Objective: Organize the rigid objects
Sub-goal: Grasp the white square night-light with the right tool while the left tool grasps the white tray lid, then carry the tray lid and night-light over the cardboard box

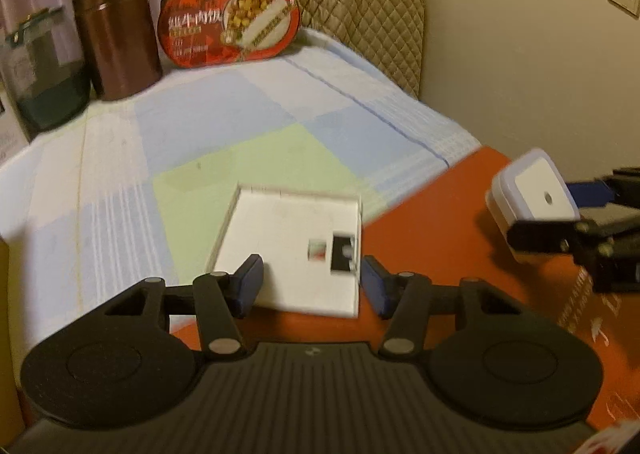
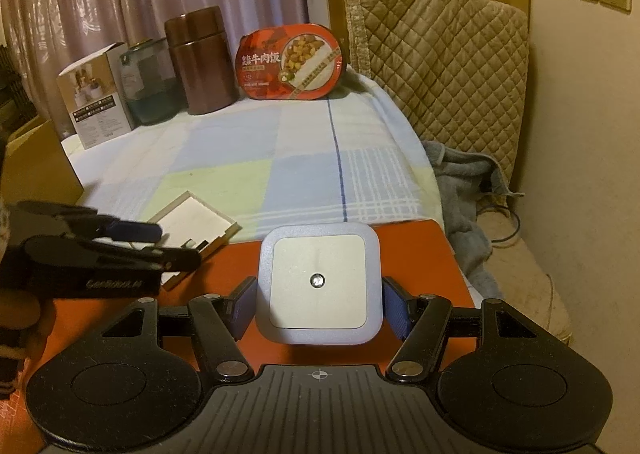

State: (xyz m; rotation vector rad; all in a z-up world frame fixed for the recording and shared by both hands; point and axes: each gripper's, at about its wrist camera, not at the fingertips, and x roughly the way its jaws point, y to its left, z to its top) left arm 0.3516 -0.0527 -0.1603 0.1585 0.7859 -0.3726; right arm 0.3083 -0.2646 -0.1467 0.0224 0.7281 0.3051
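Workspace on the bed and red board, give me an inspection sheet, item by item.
Surface: pastel checked sheet; red board at near edge.
Job's things: flat white open box between left gripper's pads; square grey-white night light.
Clutter: brown metal canister, glass jar, red oval meal box, printed carton.
Grippers: left straddling the box; right gripper shut on night light.
Cables: one by grey towel.
Surroundings: curtains, quilted headboard, wall sockets.
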